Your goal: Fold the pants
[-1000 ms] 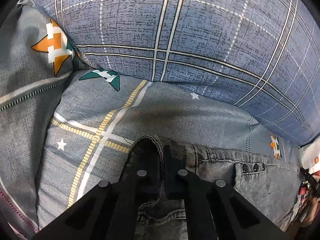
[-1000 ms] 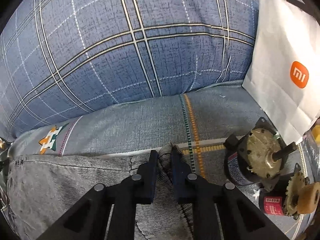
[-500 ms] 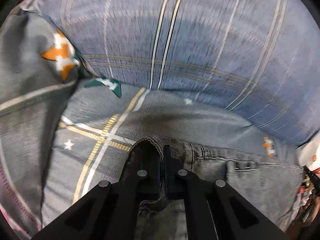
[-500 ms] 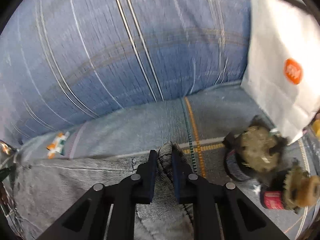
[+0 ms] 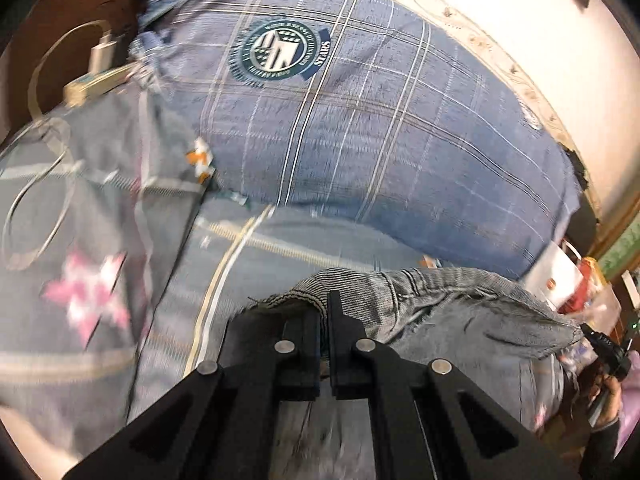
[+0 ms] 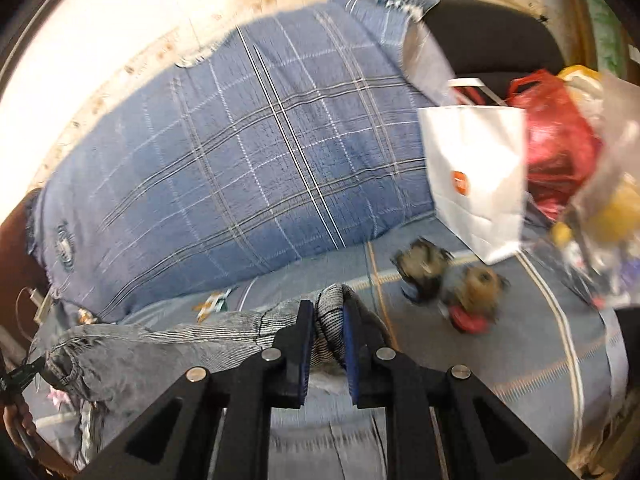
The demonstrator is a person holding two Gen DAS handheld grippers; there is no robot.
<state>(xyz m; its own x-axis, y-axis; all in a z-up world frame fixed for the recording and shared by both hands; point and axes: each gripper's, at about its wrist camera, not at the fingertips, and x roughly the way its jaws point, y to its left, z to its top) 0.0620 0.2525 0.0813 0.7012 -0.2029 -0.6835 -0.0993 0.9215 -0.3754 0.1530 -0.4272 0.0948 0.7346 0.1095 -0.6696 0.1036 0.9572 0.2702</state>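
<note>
A: Between the two grippers, the grey pants hang stretched above the bedsheet; the left gripper pinches one corner tightly, jaws nearly touching.

B: And the right gripper?

A: Narrow, clamped on a thicker bunch of the pants. At twelve o'clock lies the blue plaid pillow; at two o'clock, a white paper bag.

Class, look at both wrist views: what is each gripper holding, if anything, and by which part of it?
Both hold the grey pants. The left gripper is shut on one end of the top edge, the right gripper on a bunched fold at the other end.
</note>
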